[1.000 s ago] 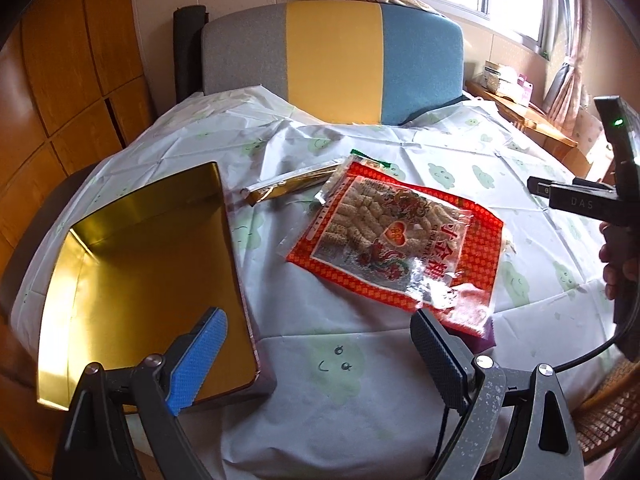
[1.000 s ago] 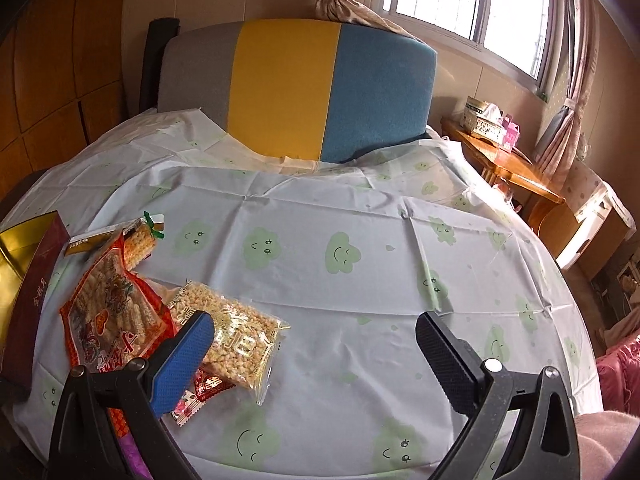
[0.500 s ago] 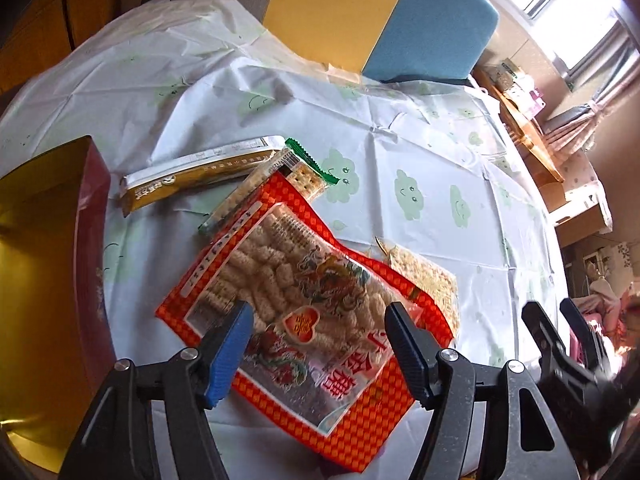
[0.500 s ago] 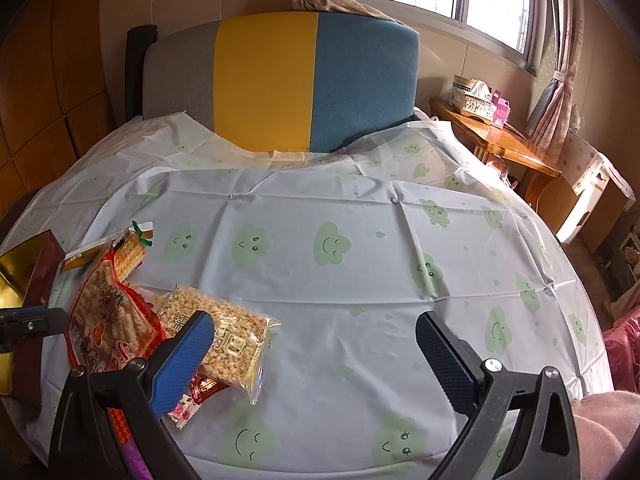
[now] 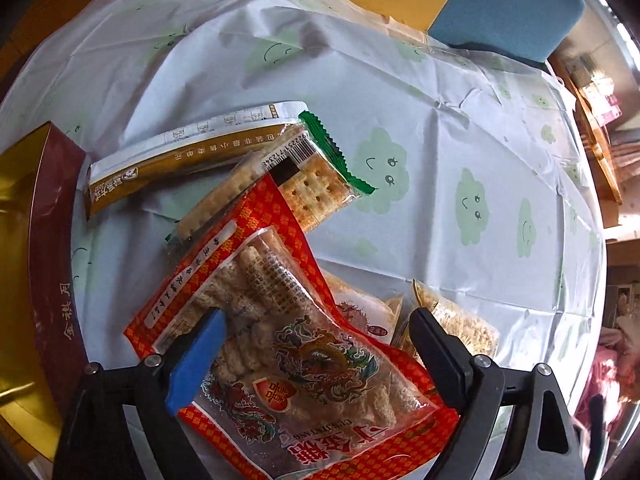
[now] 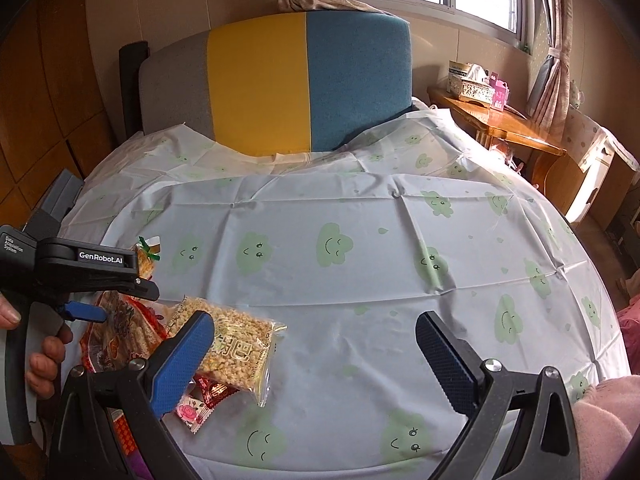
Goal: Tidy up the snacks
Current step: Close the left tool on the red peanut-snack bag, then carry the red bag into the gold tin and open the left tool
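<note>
Looking steeply down on the red snack bag (image 5: 288, 344) through the left gripper (image 5: 316, 344). Just been opening its fingers (image 5: 196, 364) again, so spread wide, with the bag lying between them and neither pad pressing on it. Resting flat on the worktop (image 5: 440, 200), half over the cracker pack (image 5: 304, 184) at its far end. Beyond that, touching the crackers, the gold sachet (image 5: 188, 160). To the left of the bag, just beside it, the gold box (image 5: 52, 264), judged the place the snacks belong.

Likely trouble:
- Closing across the slick, puffy film could squeeze the bag out sideways, or crush the brittle sticks inside.
- Closing too high could pinch only air; too low, the tablecloth as well.
- Lifting could drag the cracker pack along and nudge the sachet.
- Swinging towards the box could catch its maroon wall and spill the load.

To the right of the bag, overlapping its edge, the puffed-rice pack (image 6: 236, 344), with a small pink sweet (image 6: 192, 404) nearer the camera. Above that side, the right gripper (image 6: 316, 344), fingers spread and holding nothing. Close enough to the left gripper to risk a knock between the two.
</note>
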### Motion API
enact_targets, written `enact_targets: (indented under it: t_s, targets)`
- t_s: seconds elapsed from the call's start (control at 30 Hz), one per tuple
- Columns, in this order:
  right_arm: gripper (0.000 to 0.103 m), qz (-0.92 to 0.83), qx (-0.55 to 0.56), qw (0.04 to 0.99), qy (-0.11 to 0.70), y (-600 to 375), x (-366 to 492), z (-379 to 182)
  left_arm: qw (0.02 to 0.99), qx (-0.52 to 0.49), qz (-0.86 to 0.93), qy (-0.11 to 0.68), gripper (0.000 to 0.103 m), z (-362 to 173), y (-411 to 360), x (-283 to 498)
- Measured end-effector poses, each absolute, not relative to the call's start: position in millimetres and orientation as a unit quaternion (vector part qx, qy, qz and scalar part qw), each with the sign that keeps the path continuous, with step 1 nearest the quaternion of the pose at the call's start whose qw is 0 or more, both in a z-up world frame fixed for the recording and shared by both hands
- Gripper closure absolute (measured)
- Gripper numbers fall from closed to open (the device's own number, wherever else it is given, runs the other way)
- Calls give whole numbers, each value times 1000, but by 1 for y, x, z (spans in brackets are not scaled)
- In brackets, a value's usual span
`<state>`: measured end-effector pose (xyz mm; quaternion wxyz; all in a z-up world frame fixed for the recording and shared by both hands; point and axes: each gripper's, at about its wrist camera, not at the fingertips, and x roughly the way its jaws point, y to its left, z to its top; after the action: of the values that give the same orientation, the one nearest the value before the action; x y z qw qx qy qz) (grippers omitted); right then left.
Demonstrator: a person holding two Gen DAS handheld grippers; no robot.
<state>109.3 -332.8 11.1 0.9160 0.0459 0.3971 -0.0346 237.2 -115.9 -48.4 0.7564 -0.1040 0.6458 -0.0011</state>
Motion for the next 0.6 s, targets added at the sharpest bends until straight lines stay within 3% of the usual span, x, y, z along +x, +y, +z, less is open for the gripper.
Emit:
enact_targets:
  t_s: [0.07,0.27,0.37,0.6]
  targets:
    - [1,-34,46,915,399,-333,109,11,773,-81,-4,629,39,-45,-114,227]
    - [1,-36,48,915,399,-333,108,10,807,-48,-47,587,86,-31,-99,194]
    - [1,-42,43,914,401,-333,109,9,820,-36,-76,566,95,-21,-93,176]
    - [1,-53,45,910,408,-337,109,5,850,-19,-134,509,100,2,-66,126]
